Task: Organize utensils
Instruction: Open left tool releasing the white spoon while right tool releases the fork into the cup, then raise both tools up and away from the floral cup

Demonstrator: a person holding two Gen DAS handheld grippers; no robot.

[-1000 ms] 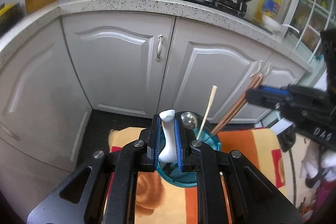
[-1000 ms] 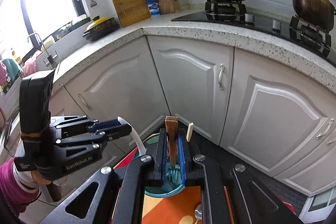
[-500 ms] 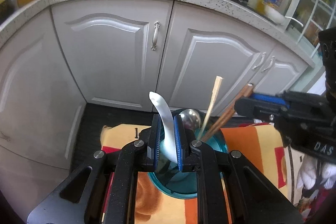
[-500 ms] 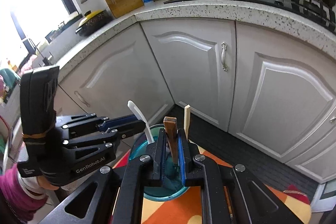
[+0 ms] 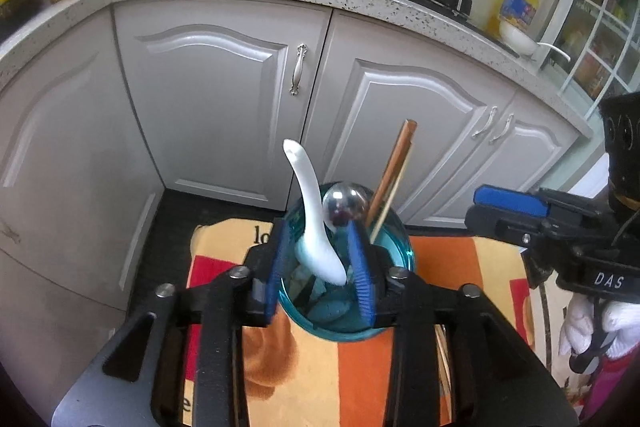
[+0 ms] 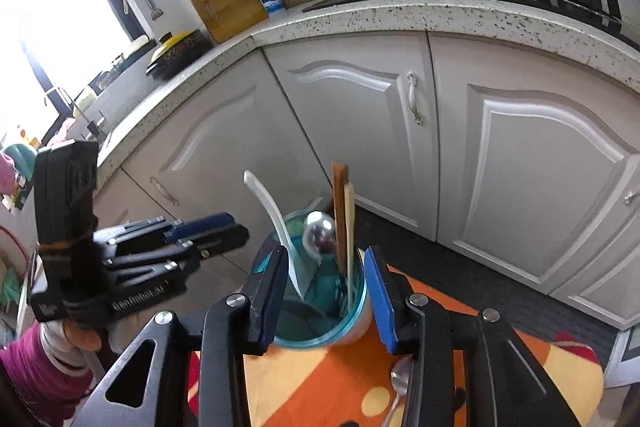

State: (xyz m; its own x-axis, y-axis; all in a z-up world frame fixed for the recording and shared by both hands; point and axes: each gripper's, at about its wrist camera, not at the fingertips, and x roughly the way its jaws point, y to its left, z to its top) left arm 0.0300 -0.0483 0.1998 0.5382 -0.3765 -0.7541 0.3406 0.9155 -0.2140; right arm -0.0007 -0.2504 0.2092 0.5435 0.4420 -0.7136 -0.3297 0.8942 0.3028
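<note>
White ceramic spoon (image 5: 310,223) and chopsticks (image 6: 343,223) stood in teal cup (image 6: 320,331) between both opened, empty jaws; metal spoon (image 6: 400,385) (on cloth) left.

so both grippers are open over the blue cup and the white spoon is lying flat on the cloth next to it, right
Not quite. The white spoon is not lying on the cloth; it stands inside the blue cup, handle up, as the left wrist view shows. The rest holds: the left gripper and the right gripper are both open over the cup.
</note>
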